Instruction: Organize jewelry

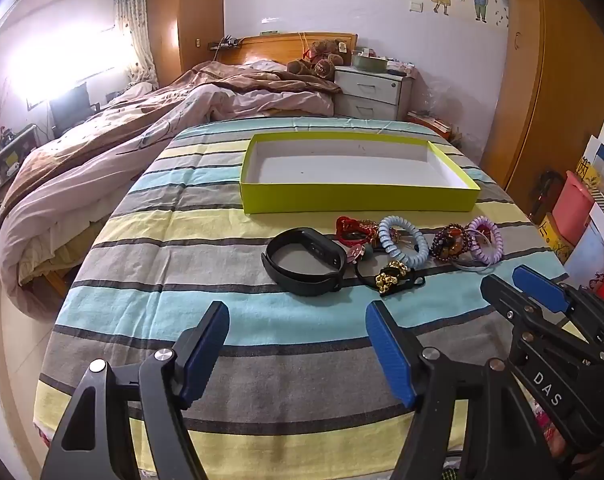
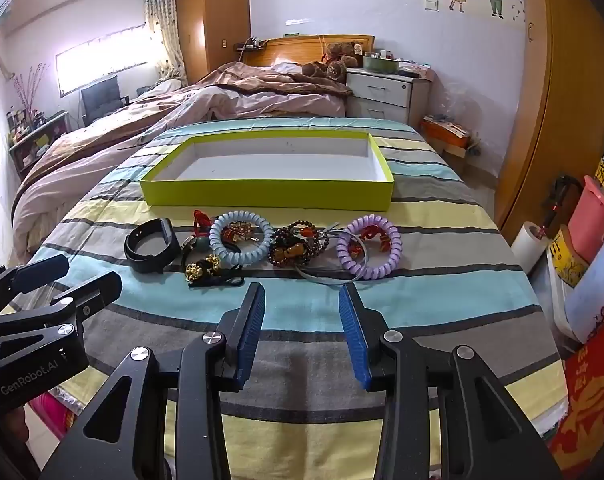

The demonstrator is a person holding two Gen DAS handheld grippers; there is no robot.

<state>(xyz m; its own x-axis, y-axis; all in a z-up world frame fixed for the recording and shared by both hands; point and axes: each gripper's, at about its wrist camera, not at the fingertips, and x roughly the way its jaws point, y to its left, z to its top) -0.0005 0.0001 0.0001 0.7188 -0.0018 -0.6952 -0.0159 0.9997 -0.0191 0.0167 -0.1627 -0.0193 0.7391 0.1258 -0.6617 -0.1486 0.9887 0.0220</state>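
Note:
A yellow-green shallow box (image 1: pixel 358 196) (image 2: pixel 269 196), white inside, lies on the striped sheet with nothing in it. In front of it lies a row of jewelry: a black wristband (image 1: pixel 304 260) (image 2: pixel 151 250), a gold bead hair tie (image 1: pixel 392 276) (image 2: pixel 203 270), a pale blue coil bracelet (image 1: pixel 404 240) (image 2: pixel 241 240), dark beaded bracelets (image 1: pixel 448 244) (image 2: pixel 295 250), a purple coil bracelet (image 1: pixel 484 240) (image 2: pixel 370 246) and a thin silver bangle (image 2: pixel 330 276). My left gripper (image 1: pixel 297 316) hovers open short of the wristband. My right gripper (image 2: pixel 302 296) hovers open short of the bangle, holding nothing.
The striped sheet (image 2: pixel 422 288) covers a raised surface at the foot of a bed with rumpled pink bedding (image 1: pixel 101 168). A white nightstand (image 2: pixel 386 92) stands behind. Boxes, a pink bin (image 2: pixel 592 212) and a paper roll (image 2: pixel 530 244) crowd the floor at right by the wooden wardrobe.

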